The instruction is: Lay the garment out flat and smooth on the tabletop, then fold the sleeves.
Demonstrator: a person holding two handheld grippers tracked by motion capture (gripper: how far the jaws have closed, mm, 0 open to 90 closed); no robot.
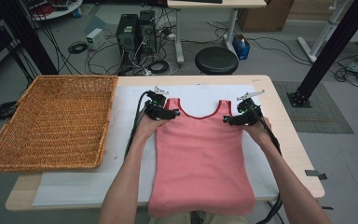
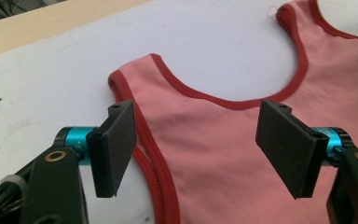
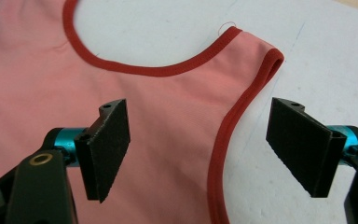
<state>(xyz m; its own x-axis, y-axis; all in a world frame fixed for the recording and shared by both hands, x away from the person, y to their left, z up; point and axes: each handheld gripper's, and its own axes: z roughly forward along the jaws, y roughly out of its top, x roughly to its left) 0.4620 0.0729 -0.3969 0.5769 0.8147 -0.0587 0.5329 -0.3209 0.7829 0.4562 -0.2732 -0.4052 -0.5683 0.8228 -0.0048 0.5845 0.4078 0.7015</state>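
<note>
The pink top (image 1: 200,158) lies flat on the white surface (image 1: 74,186) beside the basket (image 1: 51,121), and the left tool (image 1: 164,112) and right tool (image 1: 240,116) wait wide apart at its shoulder straps, ready to pinch them.

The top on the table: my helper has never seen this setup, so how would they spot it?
On the white mat, right of the basket, lies a sleeveless top. It alone is salmon pink with dark red trim, between two open tools.
</note>
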